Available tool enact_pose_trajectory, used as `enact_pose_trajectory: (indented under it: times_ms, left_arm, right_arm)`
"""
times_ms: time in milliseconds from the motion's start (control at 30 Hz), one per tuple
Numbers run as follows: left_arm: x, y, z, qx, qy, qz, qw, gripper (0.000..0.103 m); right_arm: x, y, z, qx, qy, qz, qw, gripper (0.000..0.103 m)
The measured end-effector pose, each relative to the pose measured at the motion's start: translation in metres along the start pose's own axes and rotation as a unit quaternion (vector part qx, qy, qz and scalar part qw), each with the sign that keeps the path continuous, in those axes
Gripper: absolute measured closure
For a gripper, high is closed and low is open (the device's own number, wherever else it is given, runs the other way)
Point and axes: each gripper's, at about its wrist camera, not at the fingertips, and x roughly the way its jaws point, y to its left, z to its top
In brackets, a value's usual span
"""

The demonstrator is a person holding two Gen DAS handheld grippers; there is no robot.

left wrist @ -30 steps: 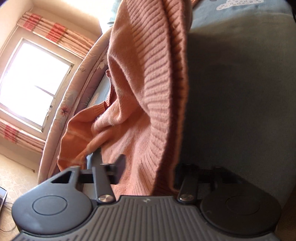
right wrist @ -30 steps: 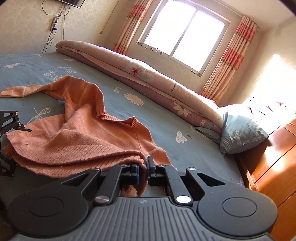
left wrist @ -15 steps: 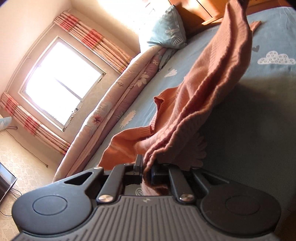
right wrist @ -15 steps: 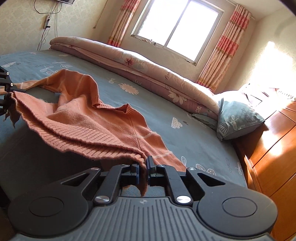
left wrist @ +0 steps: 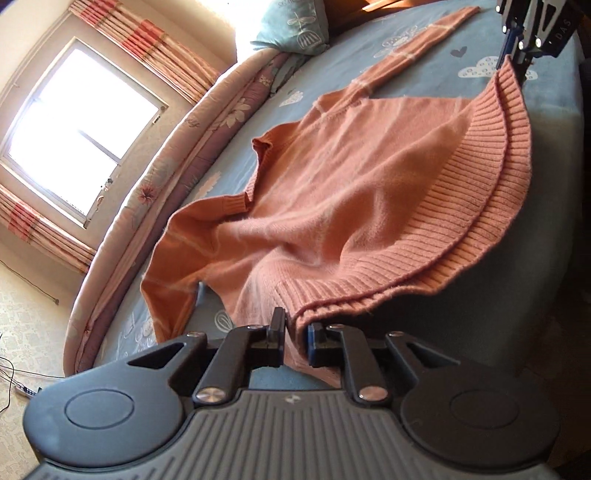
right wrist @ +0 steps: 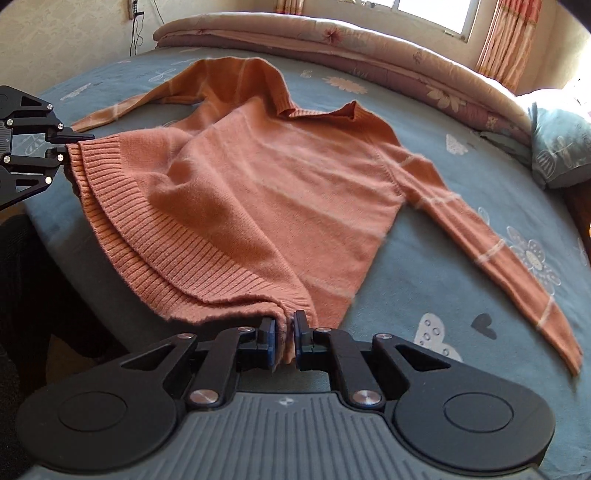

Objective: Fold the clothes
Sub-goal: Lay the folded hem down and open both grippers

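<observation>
A: Left wrist view. Left gripper point(left wrist: 294, 341) is clamped on a corner of the ribbed hem point(left wrist: 476, 206) of the orange sweater point(left wrist: 332, 192). Knit is pinched between the pads, and the jaws have just eased apart a touch.

B: Where's the sweater?

A: Spread on the blue bedsheet point(left wrist: 546, 258), hem at the near edge of the bed, collar toward the rolled quilt point(left wrist: 177, 147). One sleeve point(left wrist: 417, 48) runs toward the pillow point(left wrist: 295, 22). Right gripper point(left wrist: 517, 55) shows top right, gripping the far hem corner.

B: Right wrist view?

A: Right gripper point(right wrist: 283, 338) is closed on its hem corner with fabric between the pads; jaws have just opened slightly too. Sweater point(right wrist: 266, 192) lies mostly flat on the sheet point(right wrist: 443, 280), hem sagging between both grips. Right sleeve point(right wrist: 495, 254) is stretched out on the bed. Left gripper point(right wrist: 62, 147) at the left edge is holding the other corner. Quilt point(right wrist: 369, 44) lies along the far side, below the window point(right wrist: 432, 11).
</observation>
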Motion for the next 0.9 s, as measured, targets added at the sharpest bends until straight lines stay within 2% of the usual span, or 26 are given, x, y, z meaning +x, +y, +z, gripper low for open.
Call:
enact_pose_trajectory:
  times_ms: [67,167,333,367,400,533,600,667,733,800,833,900]
  left_arm:
    - [-0.001,-0.002,-0.006,-0.003,0.006,-0.006,1.0000,0.088]
    - [-0.009,-0.002,-0.011,-0.010,0.007,-0.011,0.9999,0.088]
    - [-0.024,0.009,-0.014,-0.033,0.002,-0.028,0.9990,0.088]
    - [-0.030,0.013,-0.015,-0.040,-0.002,-0.034,0.9986,0.088]
    - [-0.035,0.018,-0.014,-0.051,-0.006,-0.041,0.9979,0.088]
    - [-0.055,0.048,-0.010,-0.117,-0.037,-0.070,0.9900,0.088]
    - [-0.060,0.062,-0.007,-0.143,-0.052,-0.067,0.9861,0.085]
    - [-0.058,0.072,-0.005,-0.164,-0.054,-0.053,0.9835,0.072]
    - [-0.048,0.081,-0.005,-0.185,-0.046,-0.045,0.9807,0.067]
    - [-0.031,0.093,-0.010,-0.223,-0.027,-0.059,0.9726,0.067]
    - [-0.018,0.100,-0.014,-0.255,-0.010,-0.077,0.9637,0.067]
    - [0.008,0.113,-0.025,-0.323,0.028,-0.122,0.9379,0.067]
  right_arm:
    - [0.005,0.007,-0.003,-0.004,0.012,0.007,1.000,0.087]
    - [0.006,0.016,-0.006,-0.013,0.023,0.014,1.000,0.072]
    - [-0.005,0.016,-0.012,-0.009,0.031,0.027,0.999,0.066]
    - [-0.009,0.014,-0.012,-0.004,0.027,0.034,0.999,0.061]
    - [-0.014,0.012,-0.013,0.000,0.022,0.041,0.999,0.056]
    - [-0.034,-0.001,-0.013,0.032,-0.005,0.059,0.998,0.056]
    - [-0.040,-0.009,-0.012,0.051,-0.016,0.060,0.997,0.056]
    - [-0.043,-0.015,-0.009,0.067,-0.025,0.049,0.996,0.056]
    - [-0.043,-0.018,-0.006,0.076,-0.032,0.037,0.996,0.056]
    - [-0.043,-0.022,-0.003,0.090,-0.039,0.033,0.995,0.056]
    - [-0.041,-0.024,-0.002,0.100,-0.041,0.032,0.994,0.056]
    - [-0.036,-0.028,-0.001,0.122,-0.043,0.030,0.991,0.056]
